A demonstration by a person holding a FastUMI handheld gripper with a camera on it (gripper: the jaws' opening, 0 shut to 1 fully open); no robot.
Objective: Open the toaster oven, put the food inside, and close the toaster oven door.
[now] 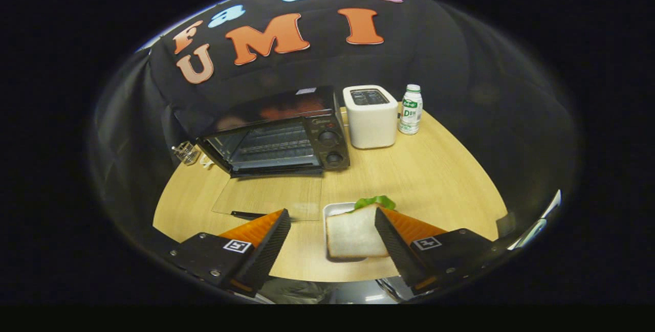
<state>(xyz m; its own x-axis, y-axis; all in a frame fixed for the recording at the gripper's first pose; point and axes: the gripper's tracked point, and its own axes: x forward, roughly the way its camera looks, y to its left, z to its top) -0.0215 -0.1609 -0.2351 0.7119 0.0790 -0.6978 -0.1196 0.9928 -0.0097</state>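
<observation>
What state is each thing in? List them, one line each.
Black toaster oven: glass door folded down, open, racks bare.
White slice of bread: on a metal tray, against one finger.
Gripper: fingers spread, open.
White pop-up toaster: slots bare.
White plastic bottle: upright, capped.

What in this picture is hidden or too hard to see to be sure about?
- Sandwich on the tray: its right edge hides behind one finger of the open gripper; touching cannot be told.
- Tray: mostly under the sandwich.
- Green leaf: largely behind the bread.
- Toaster oven, door down: interior dim.
- Small clear object beside the oven: too small to identify.
</observation>
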